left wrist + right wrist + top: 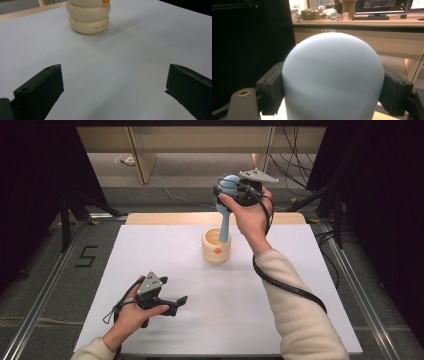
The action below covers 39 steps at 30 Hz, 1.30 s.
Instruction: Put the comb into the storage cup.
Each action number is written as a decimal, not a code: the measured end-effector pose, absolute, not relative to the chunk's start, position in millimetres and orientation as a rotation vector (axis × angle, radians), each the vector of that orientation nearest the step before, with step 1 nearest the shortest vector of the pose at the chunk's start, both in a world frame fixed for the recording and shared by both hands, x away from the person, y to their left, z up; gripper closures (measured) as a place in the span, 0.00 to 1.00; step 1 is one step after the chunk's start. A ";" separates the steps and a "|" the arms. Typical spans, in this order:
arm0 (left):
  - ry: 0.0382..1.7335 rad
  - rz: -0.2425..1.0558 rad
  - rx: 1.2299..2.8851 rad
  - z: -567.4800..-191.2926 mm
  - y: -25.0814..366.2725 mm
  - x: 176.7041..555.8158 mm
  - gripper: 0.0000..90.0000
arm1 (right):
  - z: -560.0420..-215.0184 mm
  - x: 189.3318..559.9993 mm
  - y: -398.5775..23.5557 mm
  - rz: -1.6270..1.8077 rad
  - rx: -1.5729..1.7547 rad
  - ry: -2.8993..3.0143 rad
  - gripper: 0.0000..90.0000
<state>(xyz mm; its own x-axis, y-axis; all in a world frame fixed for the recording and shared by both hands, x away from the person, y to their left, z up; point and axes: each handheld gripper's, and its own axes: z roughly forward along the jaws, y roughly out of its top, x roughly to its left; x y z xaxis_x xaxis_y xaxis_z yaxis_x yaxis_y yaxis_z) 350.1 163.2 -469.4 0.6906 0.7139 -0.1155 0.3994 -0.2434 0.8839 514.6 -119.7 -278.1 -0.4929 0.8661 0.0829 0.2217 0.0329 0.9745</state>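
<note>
Above the far middle of the white table (150,250), my right gripper (235,190) is clamped on the rounded head of a pale blue hairbrush (227,205). From the right gripper view the blue dome (333,80) sits squeezed between my two black jaws, one pressing on each side of it. Seen from the high view, the brush hangs upright, its slim handle pointing down into the mouth of a cream ribbed holder (216,247). How deep the handle end reaches inside, or whether it touches the bottom, I cannot tell. The holder stands on the table near its far edge, built like stacked rings, with a small orange knob on its front and a line of tiny print on its lowest ring, too small to read.

My left gripper (167,302) rests low over the near left part of the table, well apart from the holder. Its jaws stand wide apart with nothing between them but bare white tabletop, and they point toward the holder (88,17) farther off.
</note>
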 end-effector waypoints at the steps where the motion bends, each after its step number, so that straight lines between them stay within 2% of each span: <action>1: 0.872 0.382 1.870 -469.3 163.3 350.1 0.01 | -278.3 515.1 -119.6 1.492 1.102 1.759 0.23; 39: 0.870 0.382 1.869 -469.4 163.5 350.3 0.01 | -283.4 526.1 -109.8 1.478 1.103 1.749 0.23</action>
<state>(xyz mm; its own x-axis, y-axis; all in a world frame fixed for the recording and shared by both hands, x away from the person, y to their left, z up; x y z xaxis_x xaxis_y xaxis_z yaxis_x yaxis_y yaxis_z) 350.3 163.5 -469.4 0.6915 0.7131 -0.1150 0.3983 -0.2436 0.8843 526.1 -109.8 -283.4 -0.4815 0.8735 0.0717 0.2163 0.0391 0.9756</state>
